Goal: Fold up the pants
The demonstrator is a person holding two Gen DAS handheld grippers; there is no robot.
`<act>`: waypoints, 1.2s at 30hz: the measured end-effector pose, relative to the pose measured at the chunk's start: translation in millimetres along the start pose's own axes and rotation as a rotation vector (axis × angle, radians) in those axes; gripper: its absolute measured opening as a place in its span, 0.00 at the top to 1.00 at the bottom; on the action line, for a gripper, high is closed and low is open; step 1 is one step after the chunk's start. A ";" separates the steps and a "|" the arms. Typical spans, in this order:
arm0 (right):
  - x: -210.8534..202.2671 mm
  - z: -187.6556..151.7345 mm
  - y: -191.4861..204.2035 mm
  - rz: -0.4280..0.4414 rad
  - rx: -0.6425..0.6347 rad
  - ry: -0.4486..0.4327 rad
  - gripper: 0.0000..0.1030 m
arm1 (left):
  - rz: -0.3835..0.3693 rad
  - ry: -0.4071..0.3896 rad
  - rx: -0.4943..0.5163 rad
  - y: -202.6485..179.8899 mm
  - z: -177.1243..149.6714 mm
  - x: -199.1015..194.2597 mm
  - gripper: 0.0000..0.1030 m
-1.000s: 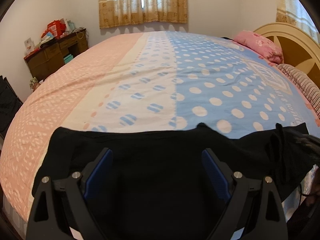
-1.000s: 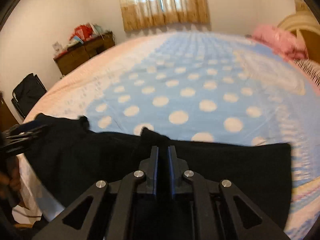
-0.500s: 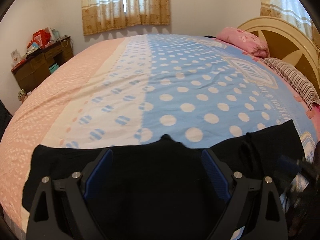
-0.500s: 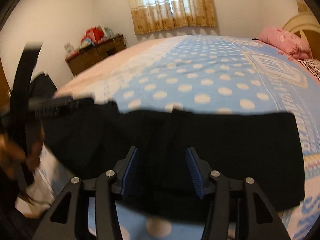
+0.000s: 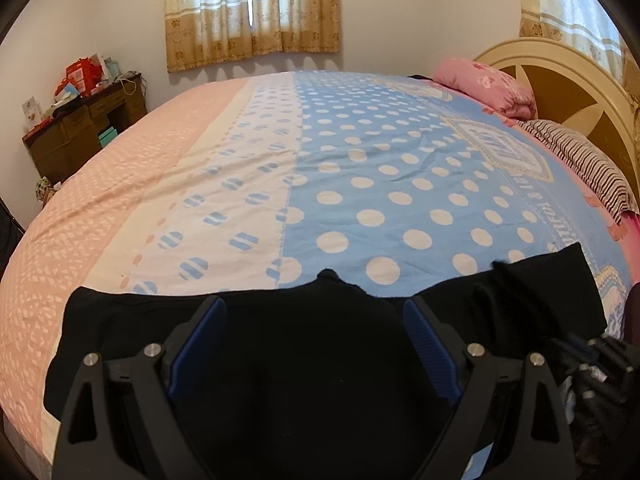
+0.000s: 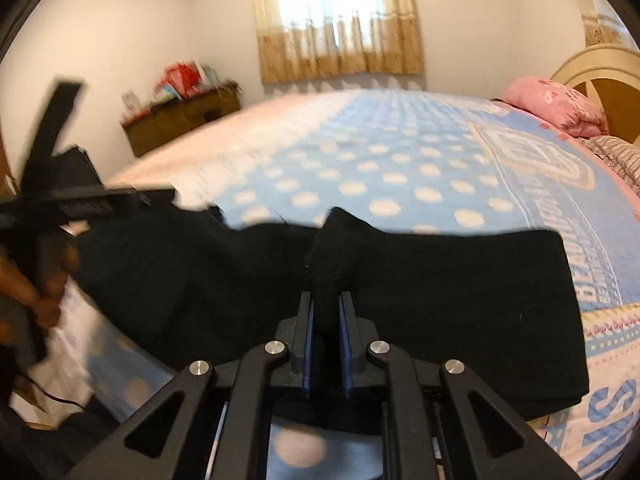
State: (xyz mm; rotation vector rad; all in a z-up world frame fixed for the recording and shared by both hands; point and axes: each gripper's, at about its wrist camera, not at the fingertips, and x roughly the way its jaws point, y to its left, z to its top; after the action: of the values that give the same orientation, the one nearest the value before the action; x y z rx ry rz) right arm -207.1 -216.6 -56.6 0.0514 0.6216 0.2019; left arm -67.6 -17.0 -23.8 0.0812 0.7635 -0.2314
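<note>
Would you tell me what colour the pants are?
Plain black pants, clearest in the left wrist view.

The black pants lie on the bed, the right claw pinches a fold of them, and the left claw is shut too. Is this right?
Not quite: the left claw is open, its jaws wide apart over the black pants, as the left wrist view shows. The right claw is closing on a fold.

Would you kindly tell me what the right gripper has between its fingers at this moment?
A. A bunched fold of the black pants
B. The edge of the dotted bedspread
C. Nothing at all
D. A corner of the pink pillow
A: in the right wrist view the right gripper is closing its jaws on a raised fold of the black pants, which lie across the near edge of the bedspread.
</note>
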 end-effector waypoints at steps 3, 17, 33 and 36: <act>1.8 -0.3 18.3 0.034 -0.060 0.007 0.89 | -0.007 -0.004 0.000 -1.8 1.2 -0.8 0.10; -42.5 24.8 -65.4 -0.019 0.146 -0.077 0.81 | -0.107 -0.034 0.080 -54.0 17.3 -1.6 0.10; 11.1 4.8 -144.1 -0.079 0.443 0.014 0.85 | -0.111 0.015 0.145 -104.6 10.4 15.1 0.10; 25.6 -0.5 -116.3 -0.014 0.386 0.065 0.85 | -0.080 -0.009 0.111 -82.9 17.0 10.8 0.10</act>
State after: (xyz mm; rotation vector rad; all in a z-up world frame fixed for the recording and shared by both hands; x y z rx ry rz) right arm -167.0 -325.3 -84.3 0.4135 0.7187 0.0682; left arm -68.2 -102.0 -18.1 0.1547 0.7452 -0.3499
